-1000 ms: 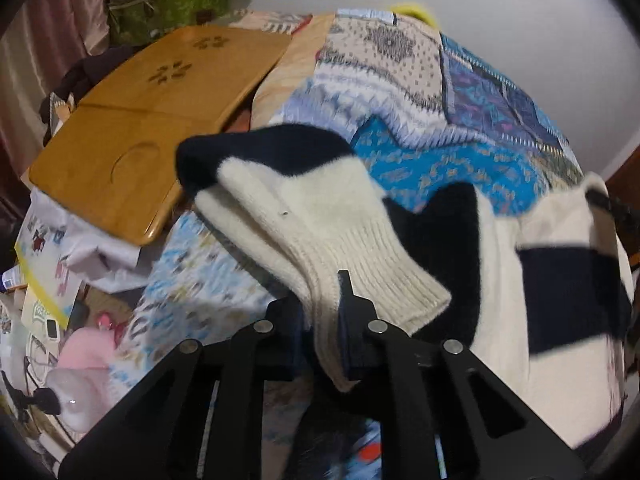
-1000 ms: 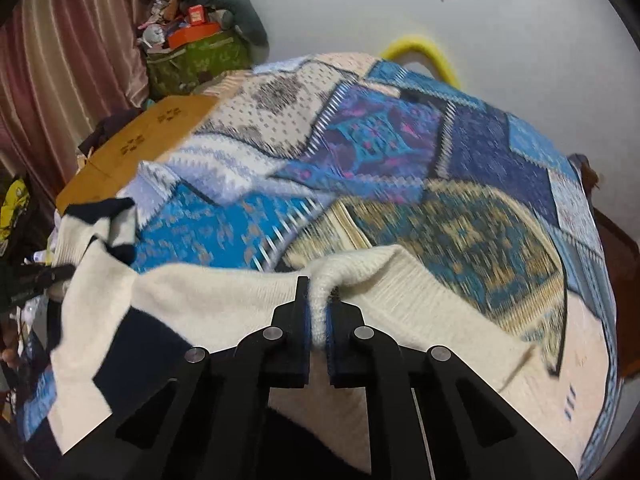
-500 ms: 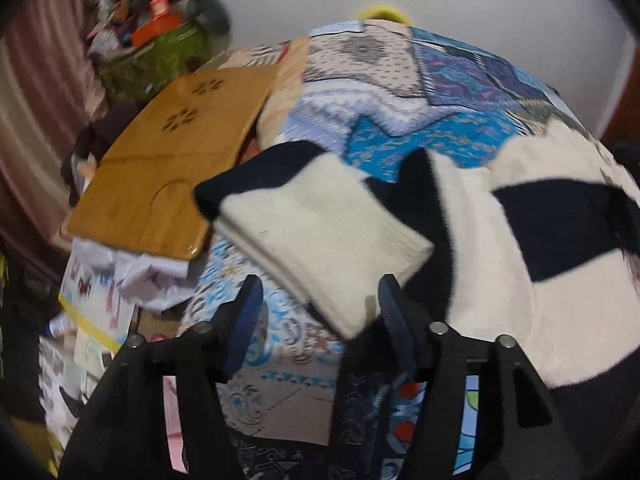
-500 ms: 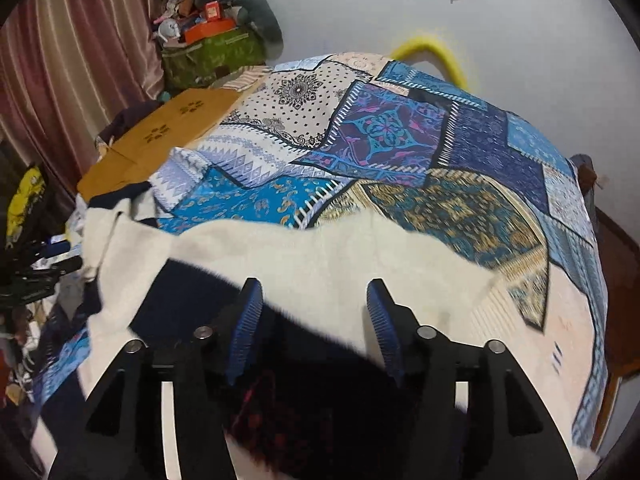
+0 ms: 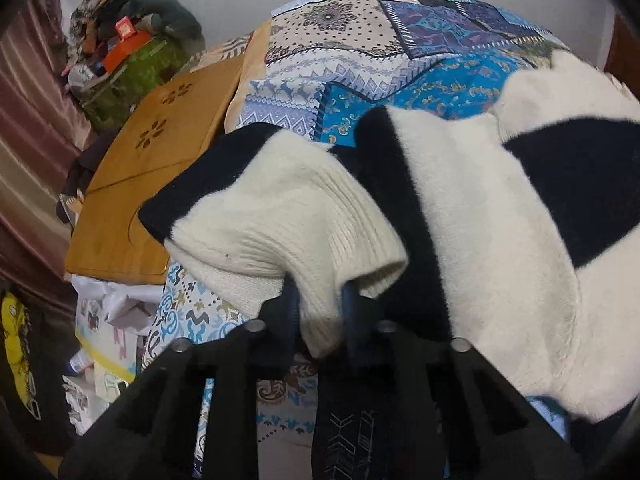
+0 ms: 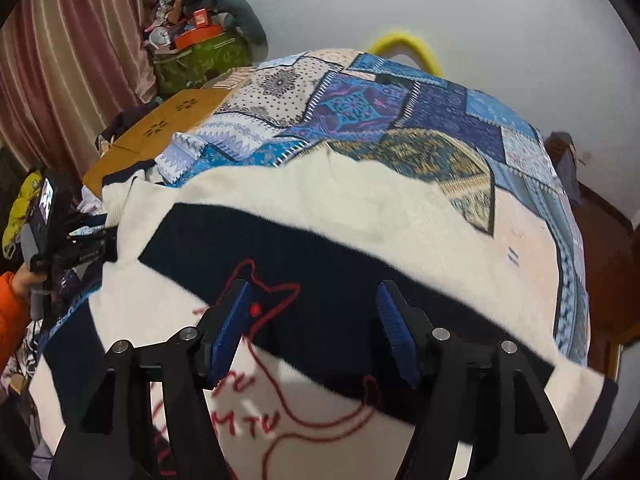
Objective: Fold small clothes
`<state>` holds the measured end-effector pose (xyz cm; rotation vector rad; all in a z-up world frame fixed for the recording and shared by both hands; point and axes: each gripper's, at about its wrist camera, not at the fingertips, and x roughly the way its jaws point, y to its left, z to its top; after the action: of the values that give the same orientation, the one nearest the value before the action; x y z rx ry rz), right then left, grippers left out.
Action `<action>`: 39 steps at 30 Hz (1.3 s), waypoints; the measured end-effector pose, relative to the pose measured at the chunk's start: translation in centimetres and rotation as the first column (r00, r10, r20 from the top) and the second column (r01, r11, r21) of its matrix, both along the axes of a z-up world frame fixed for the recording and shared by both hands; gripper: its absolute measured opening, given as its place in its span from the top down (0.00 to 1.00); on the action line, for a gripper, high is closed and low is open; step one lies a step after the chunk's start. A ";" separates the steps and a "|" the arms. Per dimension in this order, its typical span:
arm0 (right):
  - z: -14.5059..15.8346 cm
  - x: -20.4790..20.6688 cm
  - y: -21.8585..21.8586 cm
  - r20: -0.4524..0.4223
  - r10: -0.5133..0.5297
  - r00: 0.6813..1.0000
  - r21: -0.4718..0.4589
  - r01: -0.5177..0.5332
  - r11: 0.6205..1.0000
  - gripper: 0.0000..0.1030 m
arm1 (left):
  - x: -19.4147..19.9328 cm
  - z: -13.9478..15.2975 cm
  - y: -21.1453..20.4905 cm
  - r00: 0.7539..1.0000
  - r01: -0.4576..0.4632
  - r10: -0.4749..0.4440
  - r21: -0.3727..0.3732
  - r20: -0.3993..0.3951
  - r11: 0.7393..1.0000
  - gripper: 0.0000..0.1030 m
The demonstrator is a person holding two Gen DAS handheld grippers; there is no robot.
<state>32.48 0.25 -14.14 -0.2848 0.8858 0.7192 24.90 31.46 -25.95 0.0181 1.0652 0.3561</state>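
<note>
Sweater (image 6: 320, 216) lay spread on the patchwork bedspread (image 6: 360, 108), our left gripper (image 5: 318, 300) clamped on its ribbed cuff (image 5: 340, 248) to carry the sleeve inward, our right gripper (image 6: 316, 332) hovering above with fingers apart.

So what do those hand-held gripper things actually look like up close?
Each hand-held gripper, left and right, is a matte black angular frame with silver bolt heads along its linkage. The fingers carry ribbed blue pads. The right view shows an orange sleeve behind the left one. No cables are visible.
</note>
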 end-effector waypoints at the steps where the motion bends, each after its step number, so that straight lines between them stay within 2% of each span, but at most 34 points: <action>1: -0.3 0.1 -0.3 -0.009 -0.009 1.000 0.004 0.009 1.000 0.41 | 0.0 0.3 0.2 1.000 -0.012 0.012 -0.020 0.001 1.000 0.86; 4: -0.6 -0.3 -0.9 -0.009 -0.019 1.000 0.005 0.019 1.000 0.41 | -0.3 2.0 0.4 0.999 -0.042 0.043 -0.079 0.016 0.996 0.87; 10: -0.2 -1.4 -1.6 0.027 -0.012 1.000 0.005 0.011 1.000 0.41 | -0.7 9.6 -1.4 0.992 -0.008 0.032 -0.194 0.122 0.981 0.87; 15: 0.7 -2.4 -2.3 0.051 -0.005 0.999 0.041 0.003 0.999 0.41 | 0.2 15.6 -5.6 0.981 0.084 -0.037 -0.243 0.192 0.966 0.87; 20: 1.9 -3.1 -3.8 0.070 -0.012 0.997 0.084 0.006 0.996 0.41 | 2.0 19.2 -11.6 0.969 0.168 -0.103 -0.296 0.222 0.940 0.87; 24: 2.4 -3.6 -5.3 0.079 -0.019 0.997 0.114 0.010 0.993 0.41 | 3.4 20.4 -16.8 0.959 0.227 -0.165 -0.275 0.231 0.934 0.87; 28: 2.5 -4.0 -7.2 0.080 -0.030 0.996 0.145 0.019 0.989 0.41 | 4.9 20.6 -21.6 0.949 0.285 -0.224 -0.296 0.223 0.912 0.87; 34: 2.4 -4.4 -9.9 0.068 -0.063 0.996 0.166 0.051 0.985 0.41 | 7.0 19.6 -28.5 0.930 0.360 -0.305 -0.338 0.207 0.870 0.87; 39: 2.5 -4.5 -11.5 0.057 -0.089 0.994 0.175 0.077 0.981 0.41 | 8.0 18.7 -32.8 0.904 0.425 -0.382 -0.326 0.190 0.844 0.85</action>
<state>27.94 -11.28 -11.63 -0.1152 0.7640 0.7005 32.87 -1.31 -7.29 -0.1055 0.9659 -0.2260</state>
